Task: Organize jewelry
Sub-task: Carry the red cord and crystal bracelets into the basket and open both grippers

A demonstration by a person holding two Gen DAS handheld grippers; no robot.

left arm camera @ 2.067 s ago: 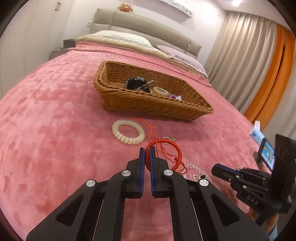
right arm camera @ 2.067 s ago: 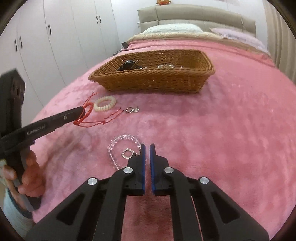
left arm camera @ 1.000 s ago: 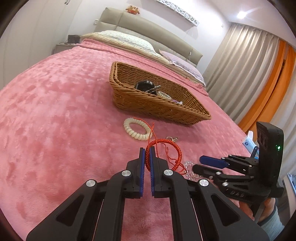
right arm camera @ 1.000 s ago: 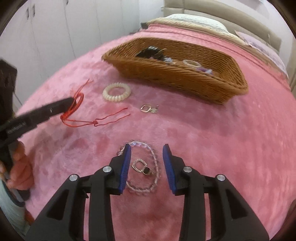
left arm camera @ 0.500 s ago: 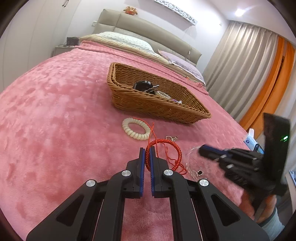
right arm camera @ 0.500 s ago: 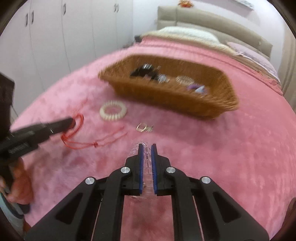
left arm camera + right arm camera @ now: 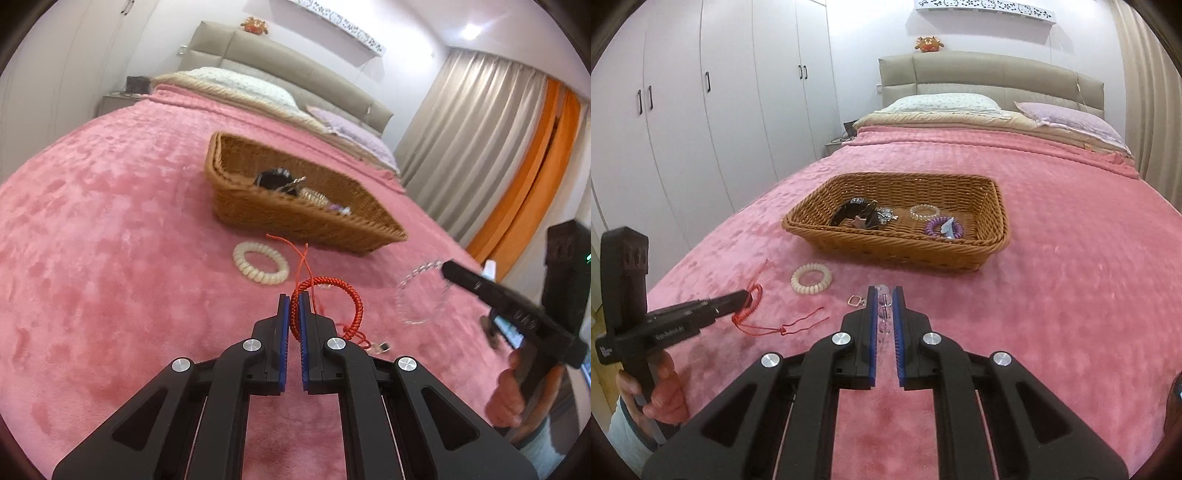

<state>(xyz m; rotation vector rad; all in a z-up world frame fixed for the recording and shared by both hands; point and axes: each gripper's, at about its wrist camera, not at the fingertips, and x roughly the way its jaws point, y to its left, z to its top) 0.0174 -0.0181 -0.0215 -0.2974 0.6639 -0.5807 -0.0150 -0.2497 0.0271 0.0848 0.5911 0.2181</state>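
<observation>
My left gripper [image 7: 294,299] is shut on a red braided cord bracelet [image 7: 345,293] and holds it just above the pink blanket; its loose cords trail on the bed [image 7: 798,325]. My right gripper [image 7: 885,293] is shut on a clear bead bracelet [image 7: 884,314], which hangs from its tips above the bed in the left wrist view [image 7: 413,291]. A wicker basket [image 7: 897,251] stands ahead of both, holding a black item, a clear bracelet and a purple coil tie. A cream coil hair tie [image 7: 811,278] and a small square earring [image 7: 855,300] lie in front of the basket.
The pink blanket [image 7: 1071,280] covers the whole bed. A small charm [image 7: 380,347] lies by my left fingers. Pillows and a headboard [image 7: 990,77] are at the far end, white wardrobes [image 7: 683,110] at the left, curtains [image 7: 480,147] at the right.
My right gripper opened over the clear bead bracelet, shut on it and lifted it off the blanket. My left gripper has kept its hold on the red bracelet and risen slightly.
</observation>
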